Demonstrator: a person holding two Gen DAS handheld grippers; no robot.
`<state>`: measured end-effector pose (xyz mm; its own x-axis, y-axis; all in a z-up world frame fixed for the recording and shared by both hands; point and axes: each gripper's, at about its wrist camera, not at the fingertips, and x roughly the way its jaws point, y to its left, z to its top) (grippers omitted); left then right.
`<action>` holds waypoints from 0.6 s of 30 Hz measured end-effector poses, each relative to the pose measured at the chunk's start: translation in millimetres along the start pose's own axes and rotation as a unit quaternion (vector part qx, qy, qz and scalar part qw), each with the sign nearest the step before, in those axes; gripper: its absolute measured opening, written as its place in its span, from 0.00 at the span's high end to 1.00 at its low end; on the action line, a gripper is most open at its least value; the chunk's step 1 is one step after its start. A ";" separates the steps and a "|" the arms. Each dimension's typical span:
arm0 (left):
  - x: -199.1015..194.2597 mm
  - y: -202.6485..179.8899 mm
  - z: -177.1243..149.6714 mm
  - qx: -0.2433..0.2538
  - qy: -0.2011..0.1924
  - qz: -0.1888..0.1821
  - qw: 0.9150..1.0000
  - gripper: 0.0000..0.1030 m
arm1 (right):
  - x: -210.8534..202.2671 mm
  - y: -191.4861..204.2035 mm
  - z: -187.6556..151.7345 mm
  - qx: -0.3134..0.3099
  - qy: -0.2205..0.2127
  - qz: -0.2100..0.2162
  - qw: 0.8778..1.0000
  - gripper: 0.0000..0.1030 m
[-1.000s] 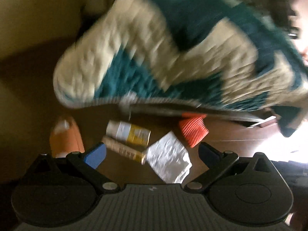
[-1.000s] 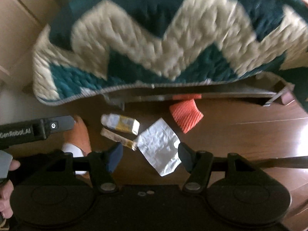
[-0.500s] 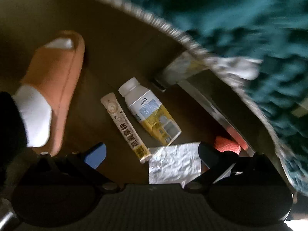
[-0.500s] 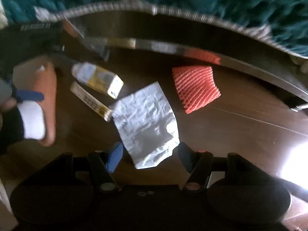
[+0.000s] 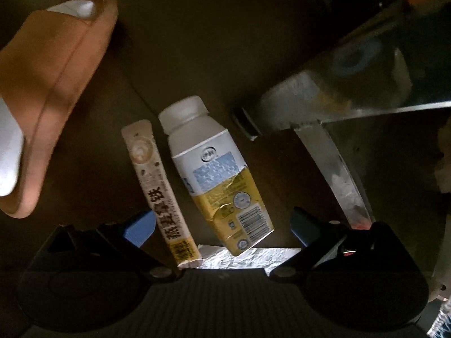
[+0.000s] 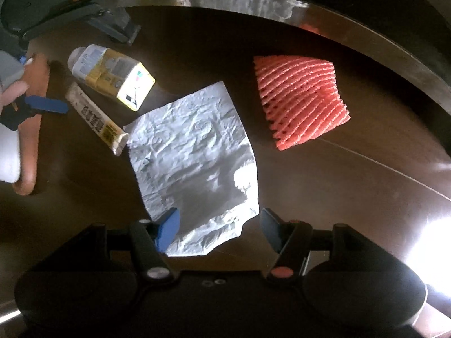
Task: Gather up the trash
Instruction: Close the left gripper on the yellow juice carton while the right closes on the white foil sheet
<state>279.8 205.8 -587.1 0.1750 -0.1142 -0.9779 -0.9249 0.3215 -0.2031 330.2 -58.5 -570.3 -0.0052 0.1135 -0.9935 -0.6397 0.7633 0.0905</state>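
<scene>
Hovering with fingers spread and empty, the left gripper frames the milk carton and sachet, the right gripper straddles the crumpled paper, foam net beyond its right finger; nothing is collected yet.

Dark wooden floor under crumpled paper, milk carton, sachet, foam net, slipper.

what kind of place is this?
Probably a home, down at floor level: dark wood floor, a foot in an orange slipper, and a shiny metal furniture frame above the litter. Which room, can't tell.
</scene>
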 end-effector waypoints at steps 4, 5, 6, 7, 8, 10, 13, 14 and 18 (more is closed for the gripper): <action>7.9 -8.4 -0.4 0.017 -0.007 0.009 1.000 0.02 | 9.8 -1.7 1.0 -0.001 -0.003 -0.011 1.000 0.39; 10.6 -8.6 0.6 0.019 -0.007 0.008 1.000 0.05 | 12.2 -1.5 1.7 -0.003 -0.004 -0.012 1.000 0.39; 12.5 -9.6 1.2 0.021 -0.006 0.009 1.000 0.08 | 14.5 -0.8 2.6 -0.004 -0.005 -0.013 1.000 0.39; 14.9 -11.3 1.8 0.024 -0.005 0.013 1.000 0.09 | 16.3 0.2 3.7 -0.006 -0.006 -0.017 1.000 0.39; 16.7 -13.4 2.9 0.026 -0.004 0.014 1.000 0.10 | 17.4 1.6 4.6 -0.008 -0.009 -0.020 1.000 0.39; 19.7 -17.3 3.5 0.036 -0.005 0.016 0.999 0.10 | 20.2 6.0 6.8 -0.013 -0.012 -0.021 1.000 0.39; 25.0 -20.6 4.0 0.042 0.001 0.023 0.999 0.20 | 23.4 14.2 8.2 -0.025 -0.015 -0.032 0.999 0.39; 27.3 -21.0 3.6 0.042 0.004 0.025 0.999 0.26 | 25.4 17.2 8.4 -0.031 -0.013 -0.036 0.999 0.39; 32.8 -23.0 4.5 0.050 0.009 0.026 0.998 0.33 | 31.3 28.2 7.0 -0.046 -0.012 -0.047 0.998 0.39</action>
<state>308.3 198.9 -614.7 0.1202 -0.1105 -0.9866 -0.8938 0.4206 -0.1560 317.4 -29.0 -598.4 0.0759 0.0600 -0.9953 -0.7042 0.7099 -0.0109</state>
